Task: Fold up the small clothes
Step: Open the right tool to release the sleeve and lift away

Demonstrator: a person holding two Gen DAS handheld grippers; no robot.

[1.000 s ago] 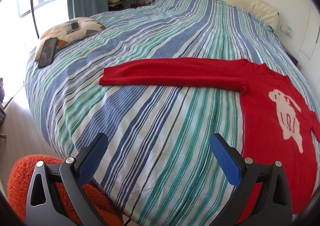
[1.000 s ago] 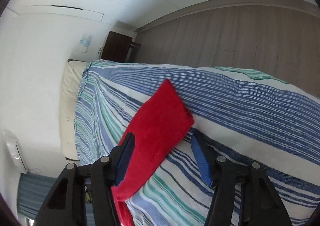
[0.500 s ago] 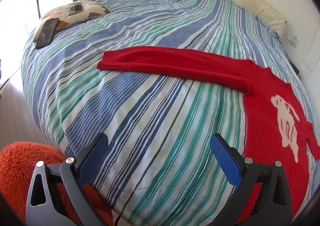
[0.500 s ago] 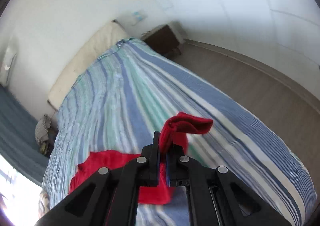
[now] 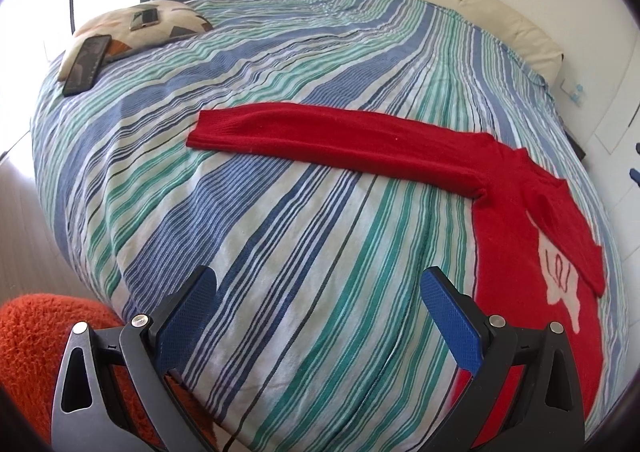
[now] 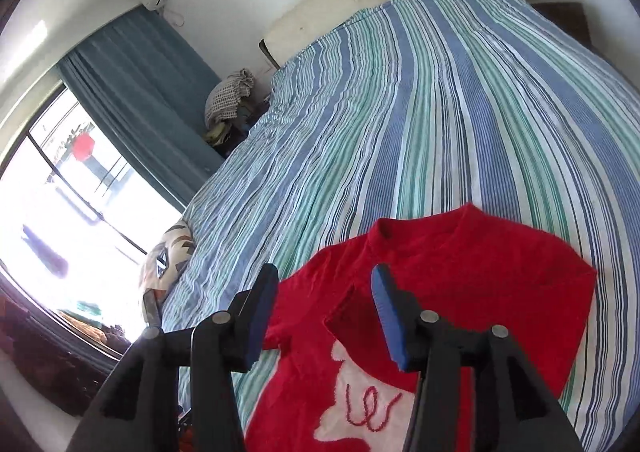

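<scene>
Right wrist view: your right gripper [image 6: 324, 304] is opening over the red sweater [image 6: 472, 284], nothing pinched, one sleeve folded across its chest. Left gripper [image 5: 320, 316] is hanging wide apart, empty, near bed [image 5: 280, 131] edge. Next, grab the far-left sleeve [image 5: 320, 133] cuff & lay flat, w/o bunching.

A wide bed with a blue, green and white striped cover [image 5: 280, 179] bore a red knitted sweater [image 5: 360, 143], one sleeve stretched out, and a patterned cushion [image 5: 168, 17] near its edge.
</scene>
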